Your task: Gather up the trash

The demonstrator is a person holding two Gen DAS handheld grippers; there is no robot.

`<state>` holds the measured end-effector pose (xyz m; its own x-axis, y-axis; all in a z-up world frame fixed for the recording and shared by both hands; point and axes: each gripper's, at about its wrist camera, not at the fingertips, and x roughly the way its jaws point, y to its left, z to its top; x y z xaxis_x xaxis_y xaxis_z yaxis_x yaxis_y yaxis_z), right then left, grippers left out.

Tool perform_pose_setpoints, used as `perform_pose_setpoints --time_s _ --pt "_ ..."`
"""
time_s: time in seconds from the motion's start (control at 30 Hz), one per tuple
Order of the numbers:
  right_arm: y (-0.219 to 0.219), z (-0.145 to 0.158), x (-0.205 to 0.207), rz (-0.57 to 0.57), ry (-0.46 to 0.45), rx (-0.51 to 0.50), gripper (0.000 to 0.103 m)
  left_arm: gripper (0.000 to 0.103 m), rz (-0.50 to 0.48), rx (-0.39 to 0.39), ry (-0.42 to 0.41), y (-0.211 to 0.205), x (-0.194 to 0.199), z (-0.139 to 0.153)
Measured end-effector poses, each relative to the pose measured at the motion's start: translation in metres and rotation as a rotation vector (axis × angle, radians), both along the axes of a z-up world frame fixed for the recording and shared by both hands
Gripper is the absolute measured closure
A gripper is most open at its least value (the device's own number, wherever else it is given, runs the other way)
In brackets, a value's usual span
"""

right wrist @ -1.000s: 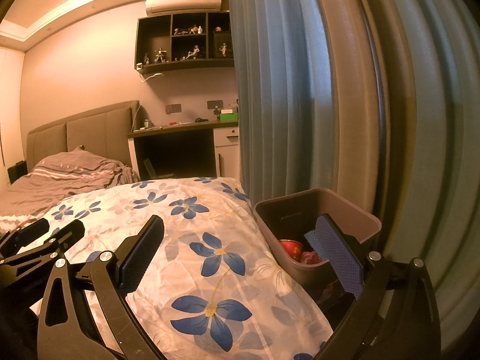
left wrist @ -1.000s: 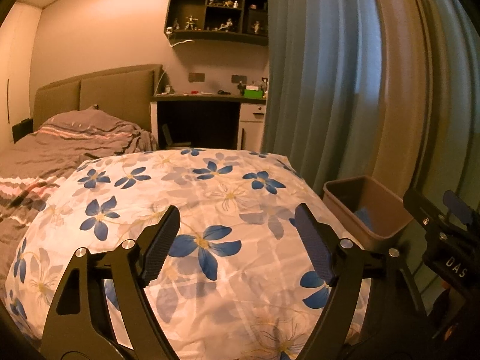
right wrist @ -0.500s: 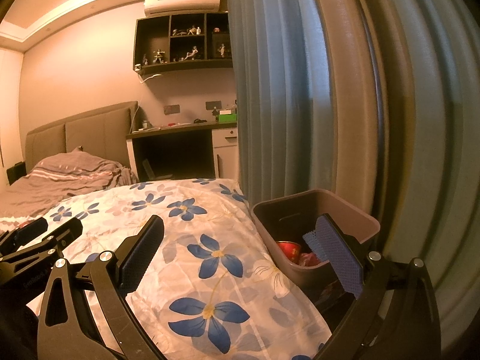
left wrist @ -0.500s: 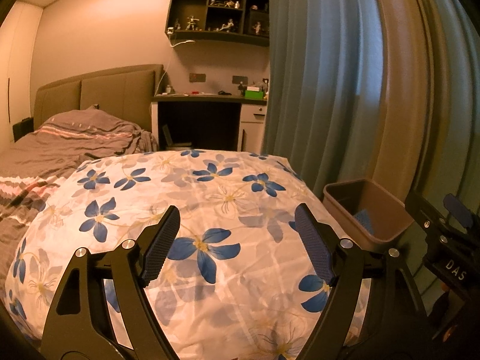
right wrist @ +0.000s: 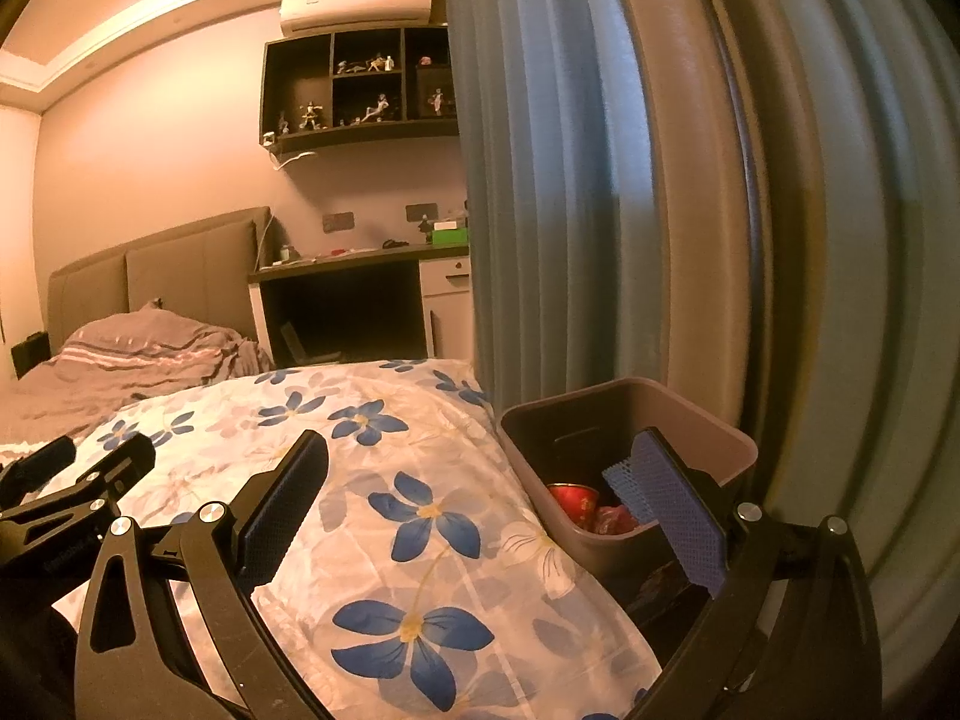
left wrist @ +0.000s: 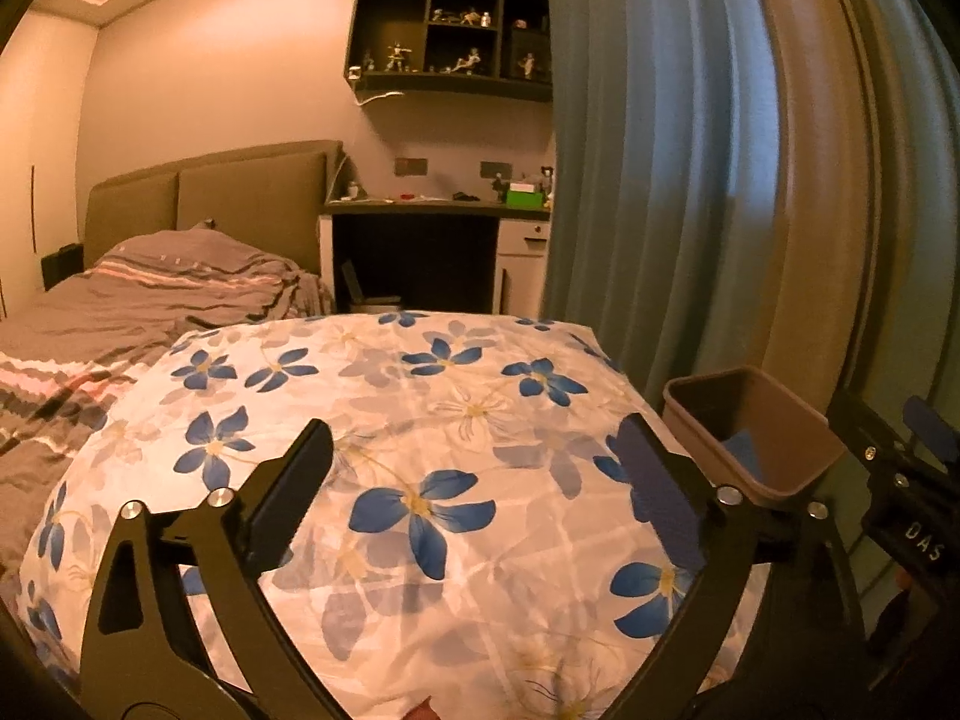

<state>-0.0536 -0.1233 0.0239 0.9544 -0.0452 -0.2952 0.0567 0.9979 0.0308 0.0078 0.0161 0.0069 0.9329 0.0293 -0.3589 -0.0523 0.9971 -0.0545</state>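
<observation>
A brown plastic bin [right wrist: 690, 420] stands beside the bed against the curtain; it also shows in the left wrist view [left wrist: 774, 420]. Inside it lie a red can [right wrist: 573, 501], red crumpled wrappers [right wrist: 615, 521] and a blue mesh piece [right wrist: 618, 477]. My left gripper [left wrist: 474, 480] is open and empty above the white quilt with blue flowers [left wrist: 420, 420]. My right gripper [right wrist: 480, 486] is open and empty, its right finger [right wrist: 678, 504] in front of the bin. No trash shows on the quilt.
A grey striped blanket [left wrist: 120, 312] covers the far bed by a padded headboard [left wrist: 240, 198]. A desk [left wrist: 432, 222] and wall shelves [left wrist: 456, 42] stand at the back. Long blue and brown curtains [left wrist: 690, 180] hang on the right.
Both grippers have tilted slightly, so the scene sits a little lower in both views. Both stay open and empty.
</observation>
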Motion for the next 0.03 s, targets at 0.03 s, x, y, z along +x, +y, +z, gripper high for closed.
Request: perform_pose_setpoints --time_s 0.03 --pt "0.0005 -0.0003 -0.0011 -0.001 0.0 0.003 0.006 0.006 0.004 0.001 0.0 0.0004 0.0 0.0"
